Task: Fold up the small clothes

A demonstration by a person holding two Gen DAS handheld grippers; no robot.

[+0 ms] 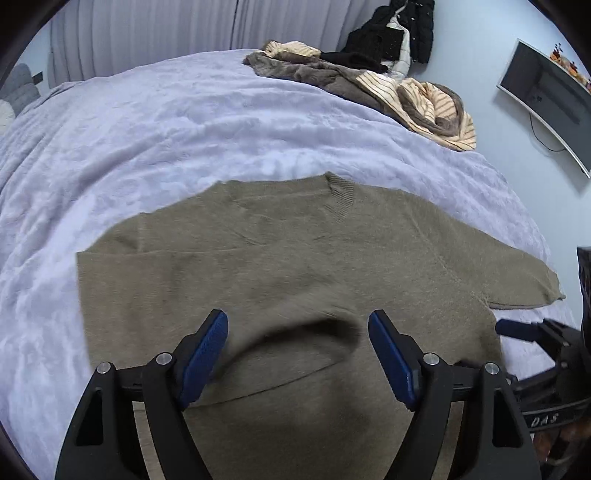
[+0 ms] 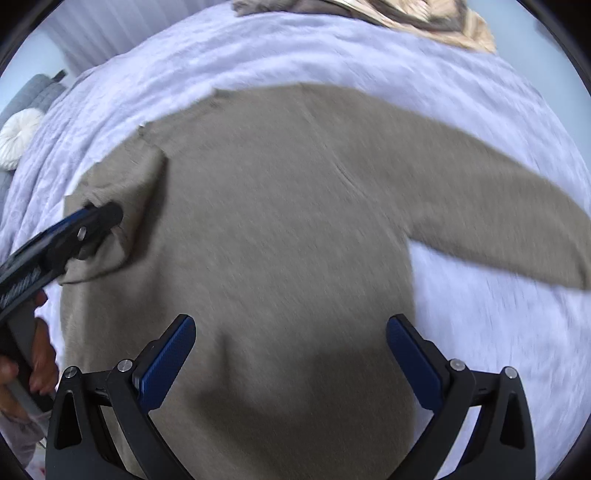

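Note:
An olive-brown knit sweater (image 1: 280, 266) lies flat on the lilac bedspread (image 1: 166, 122), collar (image 1: 338, 195) away from me. Its left sleeve is folded in over the body; its right sleeve (image 1: 517, 280) sticks out. My left gripper (image 1: 297, 332) is open over the folded sleeve cuff, a fabric ridge between the blue pads, not pinched. In the right wrist view, blurred, the sweater (image 2: 280, 221) fills the middle with the sleeve (image 2: 498, 214) out to the right. My right gripper (image 2: 291, 343) is open above the lower body. The left gripper (image 2: 88, 221) shows at the folded sleeve.
A pile of brown and cream-striped clothes (image 1: 369, 85) lies at the bed's far right corner, with a black coat (image 1: 399, 33) behind it. A monitor (image 1: 546, 99) hangs on the right wall. Grey and white pillows (image 2: 22, 133) sit at the far left.

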